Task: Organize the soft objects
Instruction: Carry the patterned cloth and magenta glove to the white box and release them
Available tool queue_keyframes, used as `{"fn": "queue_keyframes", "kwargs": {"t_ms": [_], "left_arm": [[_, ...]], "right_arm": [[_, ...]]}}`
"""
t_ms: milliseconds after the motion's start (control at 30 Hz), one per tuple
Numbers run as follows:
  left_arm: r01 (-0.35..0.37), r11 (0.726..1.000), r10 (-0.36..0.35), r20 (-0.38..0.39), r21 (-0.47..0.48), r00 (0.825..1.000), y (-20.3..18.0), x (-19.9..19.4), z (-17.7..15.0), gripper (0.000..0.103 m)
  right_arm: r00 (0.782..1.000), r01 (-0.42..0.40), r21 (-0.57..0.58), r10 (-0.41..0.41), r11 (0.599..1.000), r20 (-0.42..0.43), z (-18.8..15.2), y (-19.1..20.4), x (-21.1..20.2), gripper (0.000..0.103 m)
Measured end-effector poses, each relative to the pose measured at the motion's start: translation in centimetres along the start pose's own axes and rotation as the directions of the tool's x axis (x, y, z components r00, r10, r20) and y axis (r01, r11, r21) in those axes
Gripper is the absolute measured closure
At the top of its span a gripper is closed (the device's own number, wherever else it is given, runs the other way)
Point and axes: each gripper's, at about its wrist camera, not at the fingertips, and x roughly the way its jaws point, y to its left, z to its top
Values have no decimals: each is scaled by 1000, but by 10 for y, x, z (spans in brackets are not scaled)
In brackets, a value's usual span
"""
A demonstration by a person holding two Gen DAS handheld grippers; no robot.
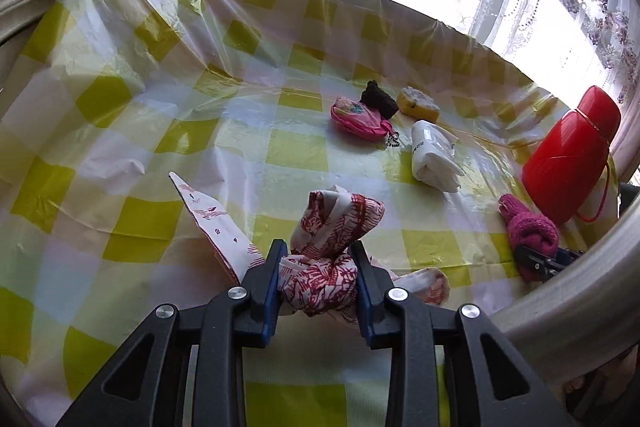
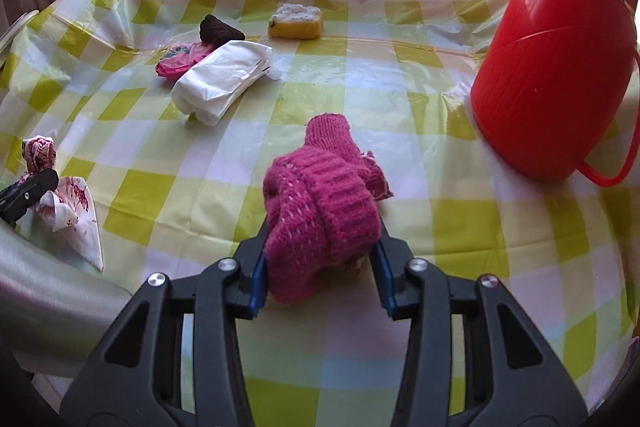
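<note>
My left gripper (image 1: 318, 253) is shut on a bunched red-and-white patterned cloth (image 1: 328, 251), its loose ends trailing left and right over the checked tablecloth (image 1: 120, 115). My right gripper (image 2: 320, 247) is shut on a magenta knitted glove (image 2: 320, 203). In the right wrist view the patterned cloth (image 2: 60, 203) and the left gripper's fingertips (image 2: 36, 183) show at the far left. In the left wrist view the glove (image 1: 528, 227) and the right gripper show at the right edge.
Toward the table's far side lie a pink pouch (image 1: 360, 117), a dark sponge (image 1: 378, 97), a yellow sponge (image 1: 418, 101) and a folded white plastic bag (image 1: 434, 155). A red thermos jug (image 2: 556, 67) stands at the right. A metal rail (image 1: 580, 287) runs along the table's edge.
</note>
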Motion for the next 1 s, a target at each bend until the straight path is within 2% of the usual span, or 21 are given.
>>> {"fn": "queue_keyframes", "kwargs": {"t_ms": [233, 367, 633, 733, 1000], "left_arm": [[-44, 999, 45, 44, -26, 998, 1, -45, -22, 71], [-60, 998, 59, 37, 14, 998, -11, -63, -37, 71], [-131, 985, 130, 8, 112, 991, -49, -95, -64, 71], [-125, 982, 126, 0, 139, 992, -64, -105, -71, 71], [-51, 976, 65, -55, 212, 996, -115, -117, -84, 71]], "right_arm": [[1000, 6, 34, -6, 999, 25, -30, -10, -43, 56], [999, 4, 39, -5, 999, 36, -45, -10, -64, 56], [998, -5, 42, 2, 999, 56, -71, -11, -101, 56], [998, -3, 51, 0, 999, 56, -78, -15, -112, 56], [998, 18, 94, -23, 995, 51, -96, -39, -144, 56]]}}
